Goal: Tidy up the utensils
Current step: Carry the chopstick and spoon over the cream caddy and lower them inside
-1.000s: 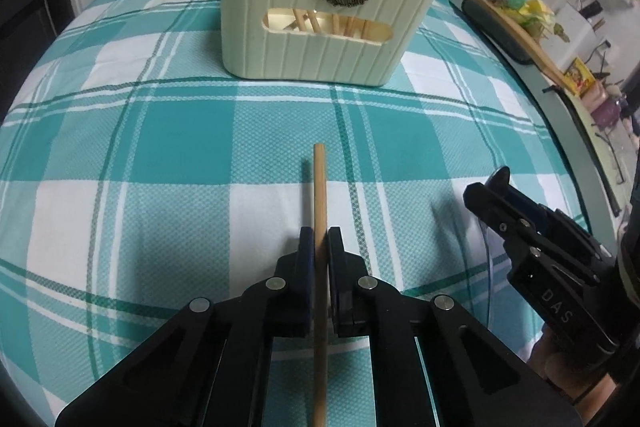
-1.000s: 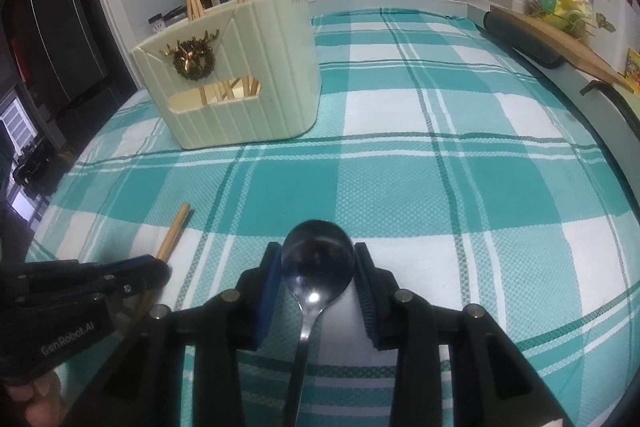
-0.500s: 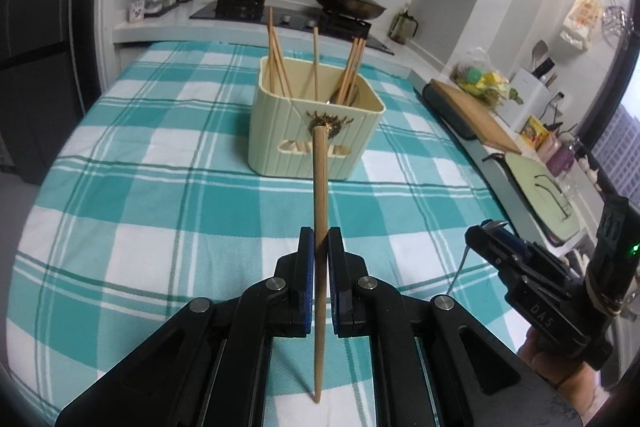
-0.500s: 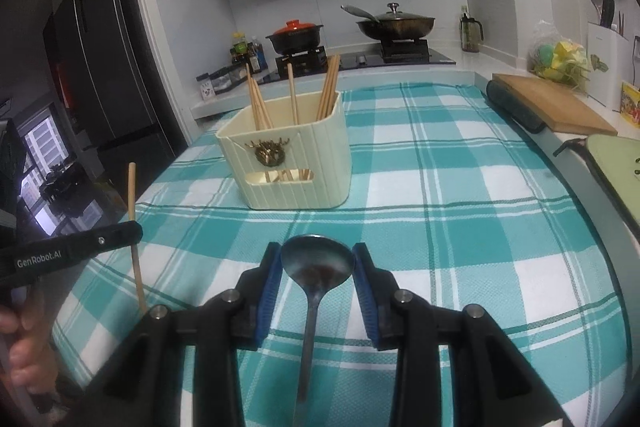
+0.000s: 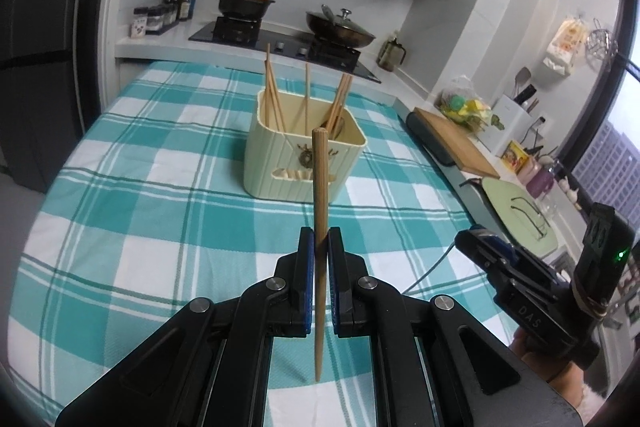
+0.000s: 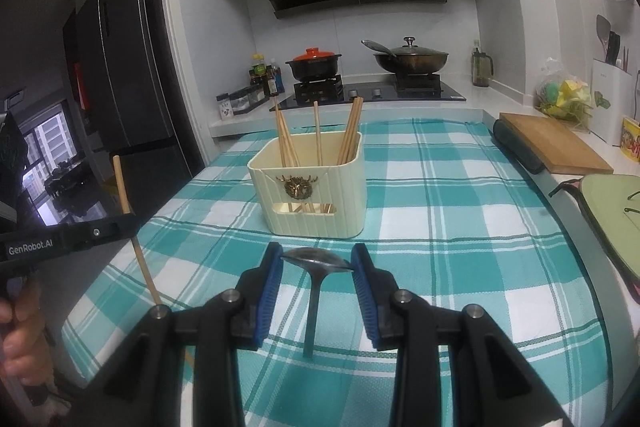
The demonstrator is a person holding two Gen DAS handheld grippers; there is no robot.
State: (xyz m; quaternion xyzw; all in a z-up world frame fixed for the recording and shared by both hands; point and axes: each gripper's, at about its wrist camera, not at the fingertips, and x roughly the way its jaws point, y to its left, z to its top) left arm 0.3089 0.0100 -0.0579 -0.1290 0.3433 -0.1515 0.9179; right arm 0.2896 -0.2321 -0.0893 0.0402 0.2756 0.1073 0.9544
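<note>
Clearly the carrying step is in hand: both claws are loaded and held above the checked bench (image 5: 132,195), and neither utensil has been dropped off yet. Nearest, the left claw (image 5: 319,267) is pinched tight on a wooden chopstick (image 5: 320,195) that stands almost upright between its pads, the thin end hanging below. The right claw (image 6: 317,267) is partly closed, its pads pressing the rim of a metal spoon (image 6: 316,261) whose handle hangs below. Farther ahead of both claws stands the cream utensil holder (image 6: 316,203), already stocked with chopsticks. Next, I judge, each claw must travel forward until it is over the holder's open top, steer its utensil's lower end inside, then release.
</note>
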